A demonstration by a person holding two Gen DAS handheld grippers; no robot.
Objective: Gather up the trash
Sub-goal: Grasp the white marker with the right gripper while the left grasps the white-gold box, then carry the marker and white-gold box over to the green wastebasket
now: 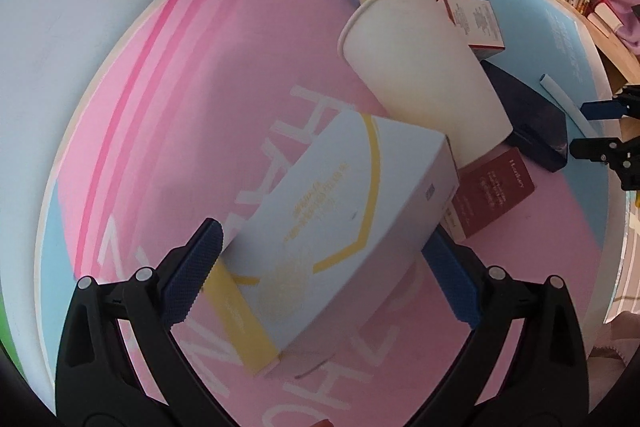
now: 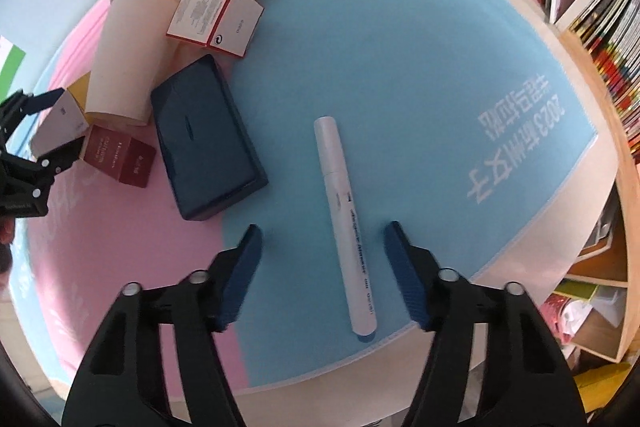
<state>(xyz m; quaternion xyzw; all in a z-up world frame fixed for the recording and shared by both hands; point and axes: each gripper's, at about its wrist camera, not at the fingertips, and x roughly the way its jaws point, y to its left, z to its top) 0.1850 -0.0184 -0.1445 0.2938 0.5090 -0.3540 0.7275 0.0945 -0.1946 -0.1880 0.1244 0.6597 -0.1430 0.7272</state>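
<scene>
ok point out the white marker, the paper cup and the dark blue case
white marker (image 2: 344, 211): right wrist view, middle of its barrel
paper cup (image 1: 424, 75): left wrist view, middle of its side wall
dark blue case (image 2: 206, 137): right wrist view, centre of its top face

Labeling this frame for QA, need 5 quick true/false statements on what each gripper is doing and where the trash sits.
1. The left gripper has the white-and-yellow box between its fingers. True.
2. The marker is clamped in the right gripper. False: it lies on the mat between open fingers, touching neither.
3. The paper cup stands upright. False: it lies on its side.
4. The navy box lies between the marker and the maroon box. True.
5. The marker lies on the pink part of the mat. False: it lies on the blue part.
</scene>
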